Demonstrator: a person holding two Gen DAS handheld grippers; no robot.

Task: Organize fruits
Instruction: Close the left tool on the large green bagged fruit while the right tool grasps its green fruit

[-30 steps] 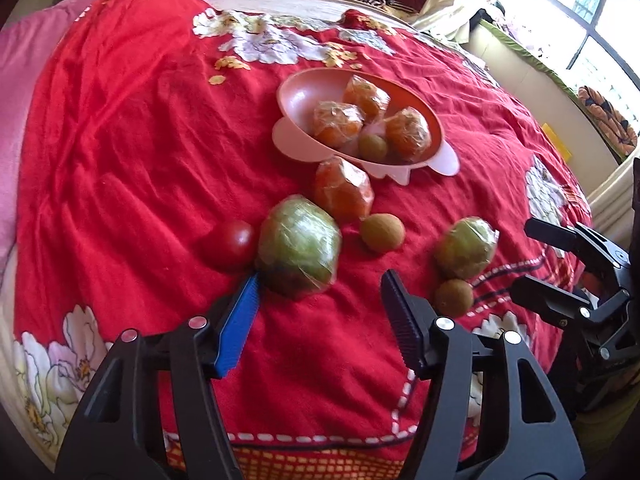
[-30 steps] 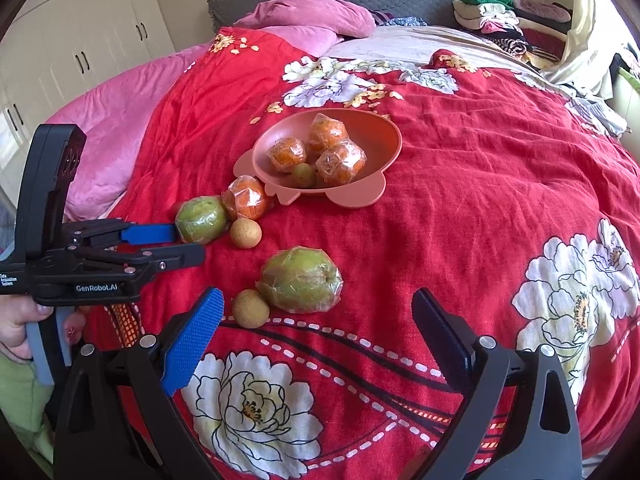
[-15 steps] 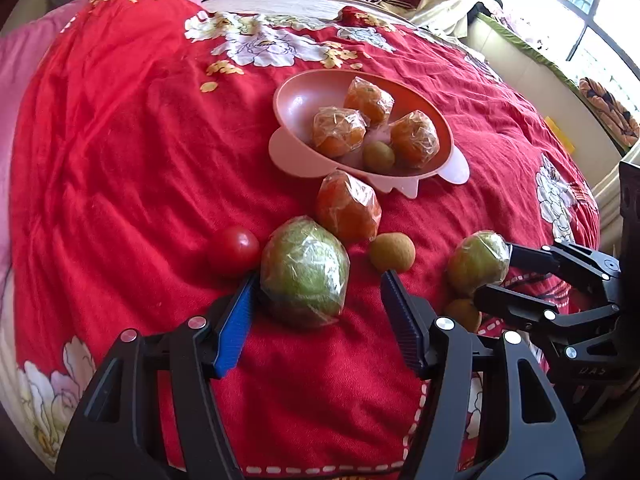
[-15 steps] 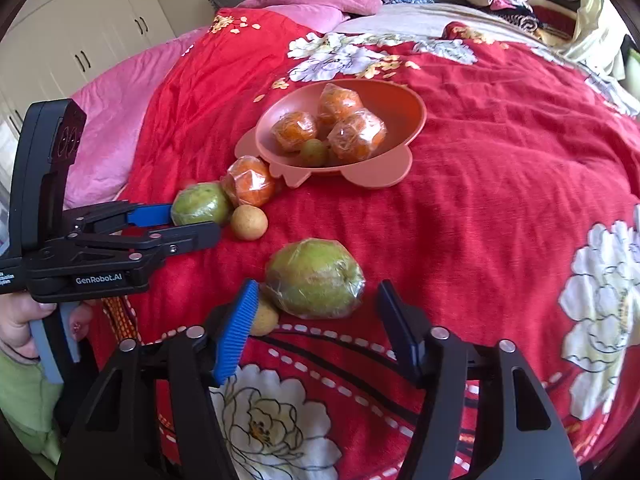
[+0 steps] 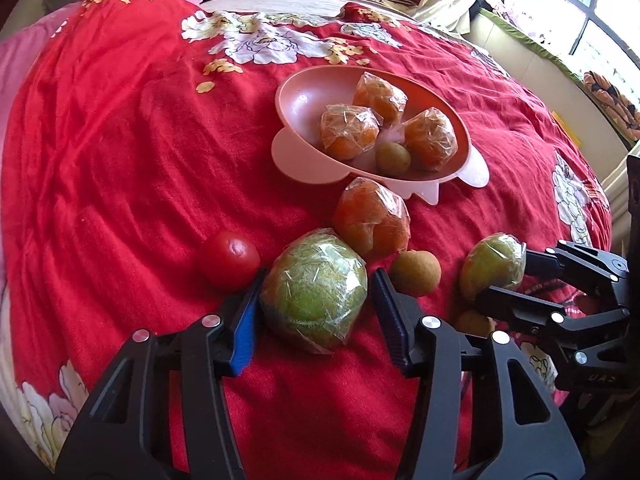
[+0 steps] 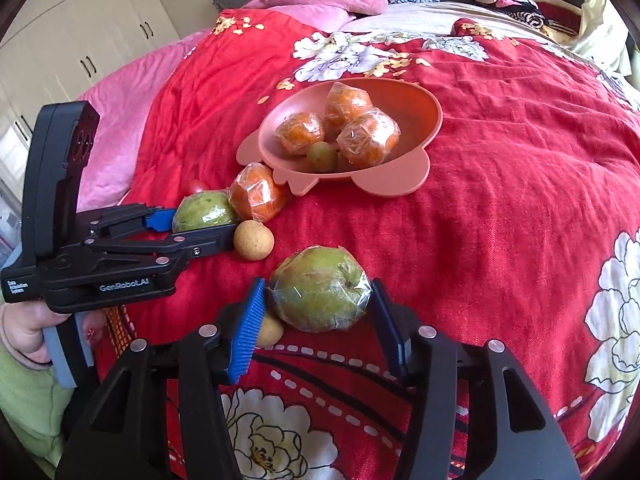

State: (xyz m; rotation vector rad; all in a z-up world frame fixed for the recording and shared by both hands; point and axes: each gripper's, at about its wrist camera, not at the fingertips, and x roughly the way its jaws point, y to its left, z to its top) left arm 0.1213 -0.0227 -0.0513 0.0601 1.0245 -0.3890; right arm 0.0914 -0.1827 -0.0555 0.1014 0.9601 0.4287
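The left tongs [image 5: 316,304] sit low in the middle of the left wrist view, their jaws having just been closing around a wrapped green fruit [image 5: 314,290] that lies on the red floral bedspread [image 5: 120,160]; both pads touch its sides, so they are clamped on it; a red tomato [image 5: 229,259] rests just left of it, a wrapped orange [image 5: 371,220] just above it, and a small brown fruit [image 5: 416,273] to its right. The right tongs [image 6: 318,312], low in the centre of the right wrist view, have also just been closing, and their pads press on a second wrapped green fruit [image 6: 320,288]; another small brown fruit [image 6: 269,330] peeks out beside the blue pad. In the upper middle of both views stands a pink bowl [image 5: 304,100] holding three wrapped oranges [image 5: 349,132] and one small green-brown fruit [image 5: 393,159]. At the left edge of the right wrist view a hand [image 6: 24,332] grips the left tool's handle.
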